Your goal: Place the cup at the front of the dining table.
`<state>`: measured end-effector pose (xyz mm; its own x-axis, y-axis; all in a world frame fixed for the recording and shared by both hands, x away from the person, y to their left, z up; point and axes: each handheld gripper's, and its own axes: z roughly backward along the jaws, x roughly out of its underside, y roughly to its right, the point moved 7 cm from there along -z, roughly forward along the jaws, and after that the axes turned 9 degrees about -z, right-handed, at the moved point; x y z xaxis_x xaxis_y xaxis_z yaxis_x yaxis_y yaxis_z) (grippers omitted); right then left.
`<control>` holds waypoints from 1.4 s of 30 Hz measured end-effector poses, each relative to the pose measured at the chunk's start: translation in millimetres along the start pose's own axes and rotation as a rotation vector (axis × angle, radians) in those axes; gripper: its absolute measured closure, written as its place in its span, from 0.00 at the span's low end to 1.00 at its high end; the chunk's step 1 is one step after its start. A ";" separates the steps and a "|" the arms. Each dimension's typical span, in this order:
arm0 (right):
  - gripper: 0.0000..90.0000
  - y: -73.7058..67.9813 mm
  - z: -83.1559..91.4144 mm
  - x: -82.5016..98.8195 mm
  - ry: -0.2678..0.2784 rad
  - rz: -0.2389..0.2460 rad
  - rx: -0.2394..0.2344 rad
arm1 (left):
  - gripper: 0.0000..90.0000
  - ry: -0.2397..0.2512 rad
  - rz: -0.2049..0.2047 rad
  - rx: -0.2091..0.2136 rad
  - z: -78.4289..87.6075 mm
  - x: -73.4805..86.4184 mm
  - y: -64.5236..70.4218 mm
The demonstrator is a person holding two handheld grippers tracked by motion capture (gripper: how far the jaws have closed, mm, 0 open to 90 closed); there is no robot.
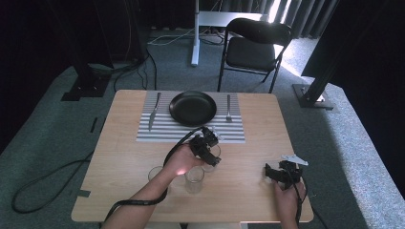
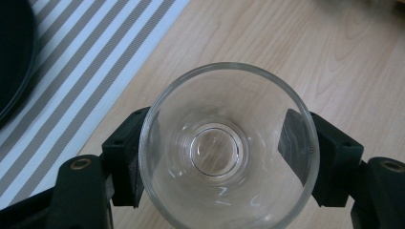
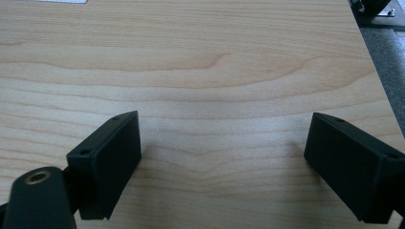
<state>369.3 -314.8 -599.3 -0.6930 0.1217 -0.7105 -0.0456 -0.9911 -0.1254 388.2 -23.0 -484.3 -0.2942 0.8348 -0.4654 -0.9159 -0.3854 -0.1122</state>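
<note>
Left gripper: clamped on a clear, round drinking glass, which is seen from above between its two black jaws (one pad on each side of the wall).
Held glass: carried just off the near edge of the grey-and-white striped placemat, ahead of this gripper to its left.
Round black plate: set on the placemat, beyond the gripper.
Two more clear glasses: stood behind the gripper, near the wrist.
Right gripper: held wide apart over the bare light wooden table, nothing being gripped.
</note>
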 end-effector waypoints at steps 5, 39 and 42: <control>0.13 0.0 0.0 0.0 0.000 0.000 0.000 | 0.33 -0.017 0.030 -0.020 3.0 10.9 -9.5; 0.13 0.1 0.1 0.1 -0.001 0.001 0.000 | 0.33 -0.069 0.154 -0.088 39.2 82.2 -47.8; 0.13 0.1 0.1 0.1 -0.001 0.001 0.000 | 0.33 -0.074 0.159 -0.088 40.4 86.8 -50.4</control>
<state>369.1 -314.8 -599.3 -0.6939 0.1205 -0.7099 -0.0449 -0.9912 -0.1244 397.8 84.8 -483.6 -0.4555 0.7861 -0.4178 -0.8300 -0.5447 -0.1200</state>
